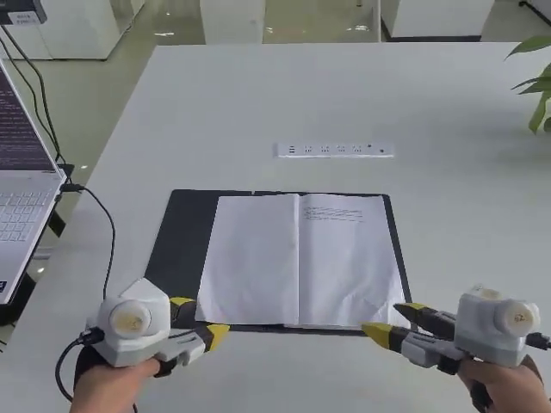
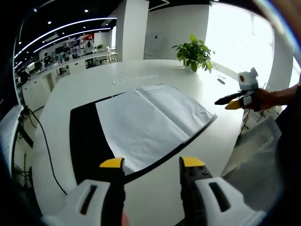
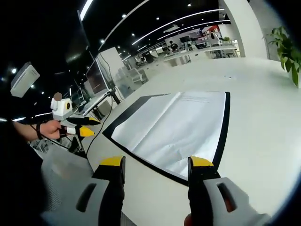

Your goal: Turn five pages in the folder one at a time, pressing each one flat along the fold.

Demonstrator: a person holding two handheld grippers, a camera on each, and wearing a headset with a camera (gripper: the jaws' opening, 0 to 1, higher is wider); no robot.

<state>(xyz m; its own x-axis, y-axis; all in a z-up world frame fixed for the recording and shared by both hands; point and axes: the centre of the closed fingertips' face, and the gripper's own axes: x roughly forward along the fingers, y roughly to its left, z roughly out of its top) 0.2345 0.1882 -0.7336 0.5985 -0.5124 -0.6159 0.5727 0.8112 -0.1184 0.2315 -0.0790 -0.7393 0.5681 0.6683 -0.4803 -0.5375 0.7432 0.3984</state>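
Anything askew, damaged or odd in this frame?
Nothing stands out. The folder lies open, its pages flat and untorn; the left gripper and right gripper hover open by its near corners, touching nothing.

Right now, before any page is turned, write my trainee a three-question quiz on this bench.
1. True or false: the left gripper is shut on a page of the folder.
2. What lies on the table beyond the folder? A) power strip B) mug C) scissors
3. Fill in: seen in the head view, the printed lines are on the ___ page.
Key: 1 false, its fingers stand open, holding nothing; 2 A; 3 right.
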